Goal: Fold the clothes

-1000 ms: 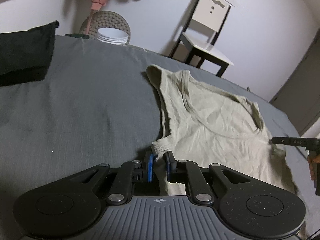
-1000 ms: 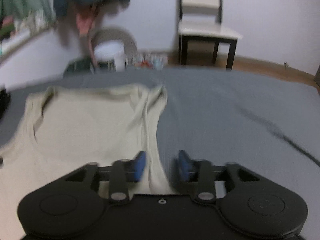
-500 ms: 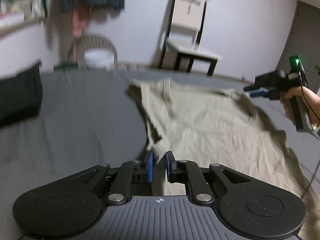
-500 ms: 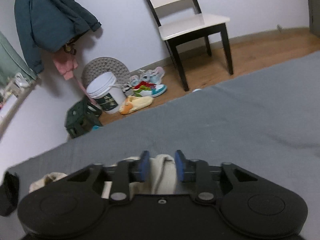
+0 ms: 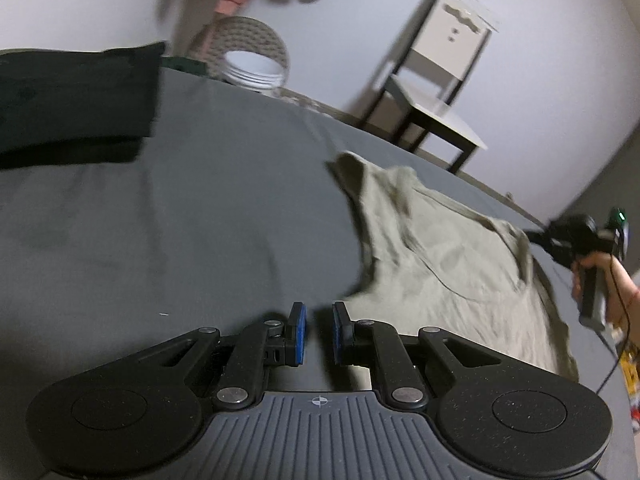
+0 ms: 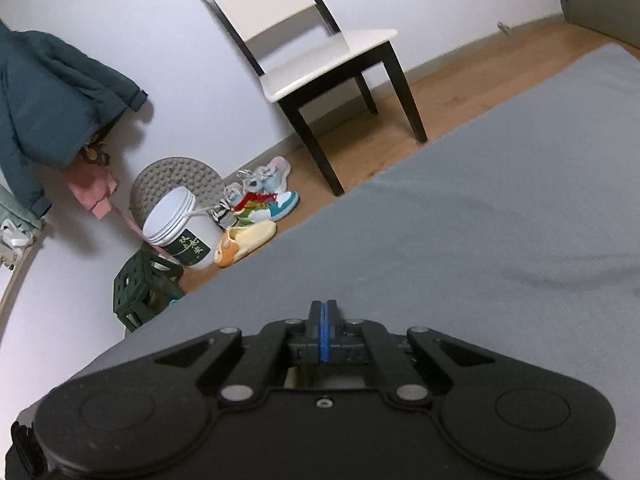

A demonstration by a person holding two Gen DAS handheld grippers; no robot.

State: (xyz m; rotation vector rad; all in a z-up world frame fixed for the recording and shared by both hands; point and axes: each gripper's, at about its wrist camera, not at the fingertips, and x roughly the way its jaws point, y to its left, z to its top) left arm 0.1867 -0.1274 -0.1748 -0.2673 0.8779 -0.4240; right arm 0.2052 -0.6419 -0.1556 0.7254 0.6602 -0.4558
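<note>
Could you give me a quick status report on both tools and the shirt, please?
Left tool open, empty. Right tool shut, nothing visible between pads. Olive shirt spread on grey bed, unfolded. Nothing in the way.

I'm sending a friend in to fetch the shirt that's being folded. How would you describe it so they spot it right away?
Look at the big bed with the dark grey sheet. On the side nearer the white-seated chair lies a pale olive-beige T-shirt, spread out flat and wrinkled. It is the only light garment there; the other fabric on the bed is a black folded pile at the far corner.
</note>
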